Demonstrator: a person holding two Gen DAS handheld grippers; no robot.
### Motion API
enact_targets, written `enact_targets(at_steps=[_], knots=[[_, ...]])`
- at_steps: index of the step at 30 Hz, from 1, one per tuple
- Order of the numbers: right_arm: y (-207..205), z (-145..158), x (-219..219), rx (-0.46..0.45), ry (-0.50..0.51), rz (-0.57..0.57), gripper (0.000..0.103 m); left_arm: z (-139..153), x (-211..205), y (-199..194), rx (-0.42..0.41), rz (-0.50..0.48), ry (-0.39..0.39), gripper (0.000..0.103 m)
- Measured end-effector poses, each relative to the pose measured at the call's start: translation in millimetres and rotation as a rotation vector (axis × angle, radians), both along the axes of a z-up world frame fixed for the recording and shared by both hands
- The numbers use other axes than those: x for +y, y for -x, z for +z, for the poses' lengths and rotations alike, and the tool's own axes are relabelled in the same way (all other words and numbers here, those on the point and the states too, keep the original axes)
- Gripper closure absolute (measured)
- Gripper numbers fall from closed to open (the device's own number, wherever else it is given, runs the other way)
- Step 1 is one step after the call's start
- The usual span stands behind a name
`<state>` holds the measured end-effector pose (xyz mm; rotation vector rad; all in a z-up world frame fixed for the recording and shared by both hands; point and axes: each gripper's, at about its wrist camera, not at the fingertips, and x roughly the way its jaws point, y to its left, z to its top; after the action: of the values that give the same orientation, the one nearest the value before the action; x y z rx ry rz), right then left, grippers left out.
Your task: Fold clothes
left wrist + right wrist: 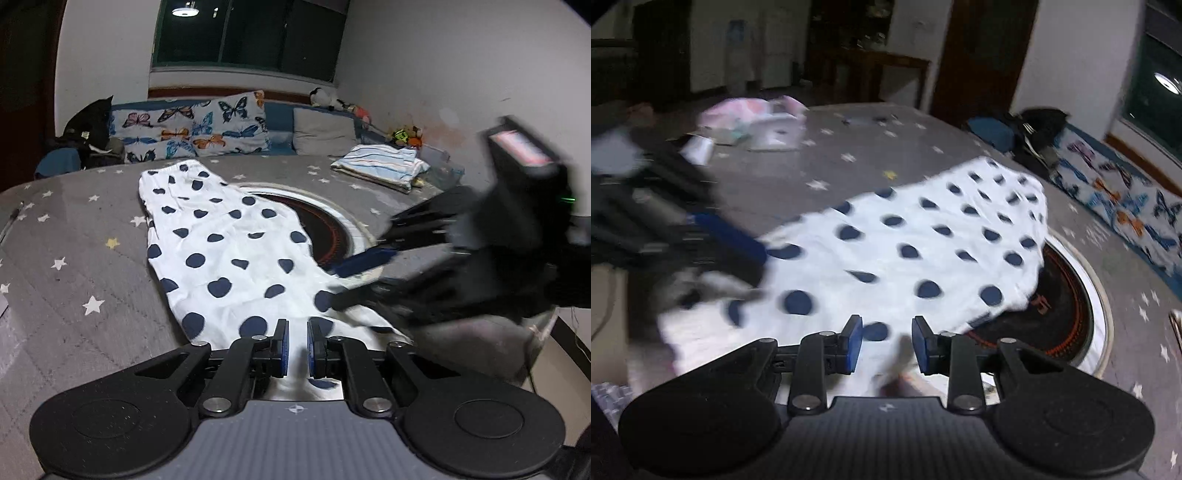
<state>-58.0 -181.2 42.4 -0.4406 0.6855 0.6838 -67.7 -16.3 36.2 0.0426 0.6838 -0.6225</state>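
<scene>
A white garment with dark blue dots (229,251) lies spread flat on the grey star-patterned table (74,258); it also fills the middle of the right wrist view (923,251). My left gripper (297,345) sits over the garment's near edge, jaws a small gap apart with white cloth between them. My right gripper (886,343) hovers over the garment's near edge with jaws open; cloth shows under the gap. In the left wrist view the right gripper (354,280) is blurred at the garment's right edge. In the right wrist view the left gripper (738,258) is blurred at the left.
A round dark hotplate with a white rim (332,229) is partly under the garment. A folded striped cloth (380,166) lies at the far right. Butterfly cushions (192,129) line the bench behind. Pink and white items (753,118) lie at the table's far end.
</scene>
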Motion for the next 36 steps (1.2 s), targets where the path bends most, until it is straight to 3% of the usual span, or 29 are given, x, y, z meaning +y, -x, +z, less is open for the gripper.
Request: enact_targets(at_steps=[7, 12, 16, 18, 20, 22, 23, 24, 27, 29, 36], knots=[[59, 21, 11, -0.03, 0.019, 0.192, 0.058, -24, 0, -15, 0.075, -0.003, -0.028, 0.092], [96, 10, 35, -0.064, 0.098, 0.362, 0.053, -13, 6, -11, 0.052, 0.005, -0.015, 0.092], [105, -8, 56, -0.121, 0.152, 0.415, 0.05, 0, 16, 3, 0.01, 0.011, -0.015, 0.09], [101, -7, 56, -0.106, 0.136, 0.4, 0.053, 3, 22, 12, -0.01, 0.013, -0.032, 0.085], [97, -6, 56, -0.091, 0.12, 0.386, 0.056, 5, 27, 23, -0.034, 0.014, -0.059, 0.074], [93, -5, 55, -0.077, 0.105, 0.371, 0.069, 5, 31, 38, -0.081, 0.005, -0.104, 0.057], [91, -4, 55, -0.069, 0.097, 0.364, 0.073, 4, 31, 44, -0.101, -0.004, -0.12, 0.055], [89, -4, 55, -0.062, 0.089, 0.356, 0.079, 4, 31, 50, -0.121, -0.016, -0.135, 0.054], [80, 2, 53, -0.018, 0.049, 0.327, 0.086, 0, 24, 68, -0.195, -0.071, -0.193, 0.052], [69, 10, 46, 0.029, 0.007, 0.299, 0.088, -3, 15, 77, -0.266, -0.1, -0.243, 0.052], [43, 27, 29, 0.143, -0.099, 0.227, 0.09, -9, -9, 85, -0.376, -0.21, -0.3, 0.049]])
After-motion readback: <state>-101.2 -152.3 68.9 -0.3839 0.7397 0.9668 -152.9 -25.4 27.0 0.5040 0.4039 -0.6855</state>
